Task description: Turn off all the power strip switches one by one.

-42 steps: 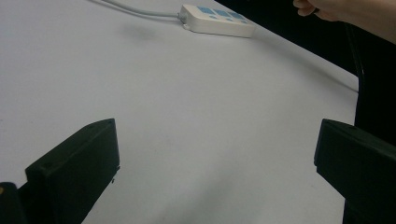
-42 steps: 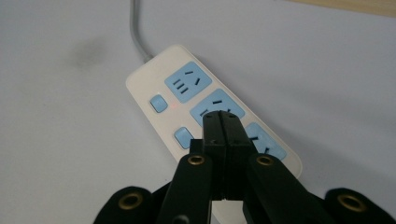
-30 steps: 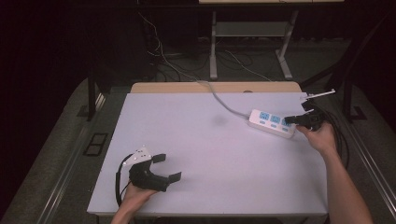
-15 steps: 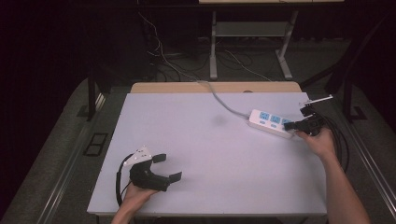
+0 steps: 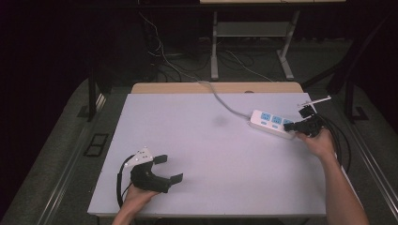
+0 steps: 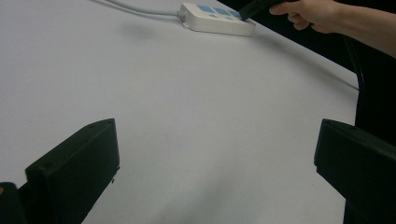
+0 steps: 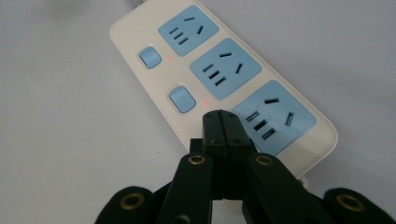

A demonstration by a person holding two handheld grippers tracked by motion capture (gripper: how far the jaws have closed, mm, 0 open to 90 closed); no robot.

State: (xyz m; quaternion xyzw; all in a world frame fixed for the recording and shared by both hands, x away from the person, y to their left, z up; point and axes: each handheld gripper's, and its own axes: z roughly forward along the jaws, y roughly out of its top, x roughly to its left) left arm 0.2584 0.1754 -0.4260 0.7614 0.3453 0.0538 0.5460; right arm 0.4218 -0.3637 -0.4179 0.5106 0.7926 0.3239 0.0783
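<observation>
Two grippers are in my hands. My right gripper (image 7: 219,116), jaws pressed together with nothing between, tips on the white power strip (image 5: 272,123) at the table's (image 5: 211,140) far right, seemingly over its third switch. My left gripper (image 5: 166,168) rests near-left, jaws wide apart.

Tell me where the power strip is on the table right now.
In the high view the power strip lies near the table's far right edge, its grey cord trailing off the back; the right gripper, jaws shut, sits at its near end.
</observation>
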